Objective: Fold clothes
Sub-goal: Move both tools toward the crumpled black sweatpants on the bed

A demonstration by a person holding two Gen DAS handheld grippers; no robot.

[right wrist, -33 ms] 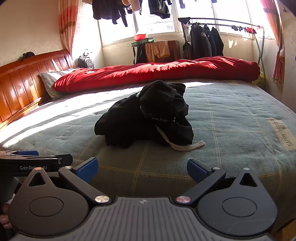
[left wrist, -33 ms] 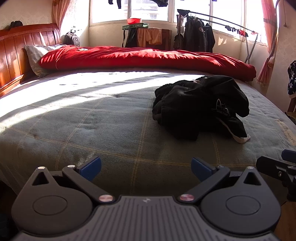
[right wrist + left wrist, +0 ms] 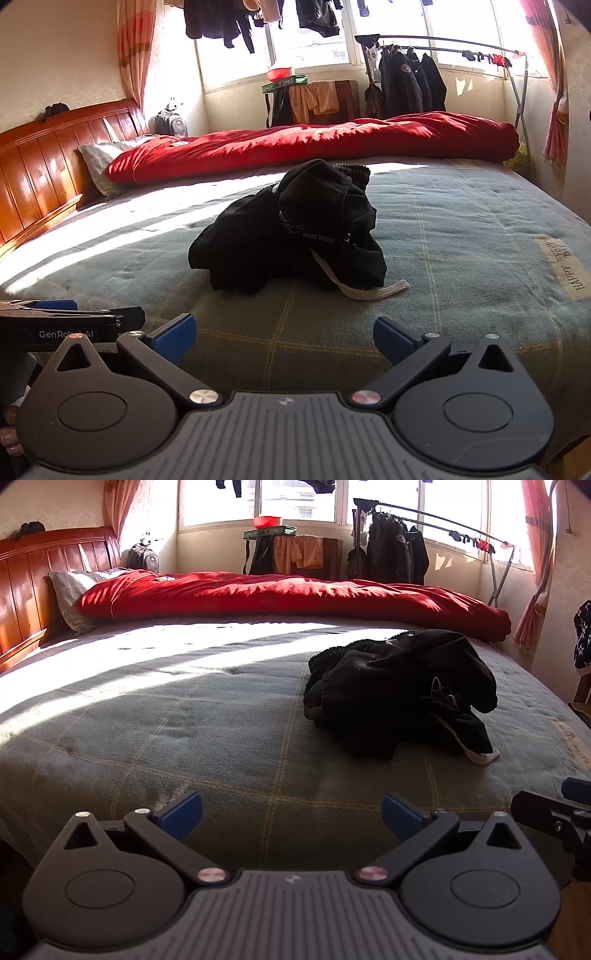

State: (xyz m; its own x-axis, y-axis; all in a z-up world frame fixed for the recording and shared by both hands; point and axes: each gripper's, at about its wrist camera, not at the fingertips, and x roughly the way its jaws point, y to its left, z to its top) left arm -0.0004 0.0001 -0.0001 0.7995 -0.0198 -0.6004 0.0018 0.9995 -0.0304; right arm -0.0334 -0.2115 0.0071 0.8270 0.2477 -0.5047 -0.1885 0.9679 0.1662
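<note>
Both grippers [image 3: 291, 814] [image 3: 284, 334] wide open, empty

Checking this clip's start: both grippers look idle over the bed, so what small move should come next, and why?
Probably bring both grippers forward to the crumpled black garment. It lies bunched on the green blanket, untouched and unfolded. The left gripper and right gripper both stand open and empty, well short of it. The right gripper faces the heap squarely, so it seems best placed to reach an edge first.

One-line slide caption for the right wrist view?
Open right gripper faces a crumpled black garment on the green plaid bedspread, red quilt behind.
</note>
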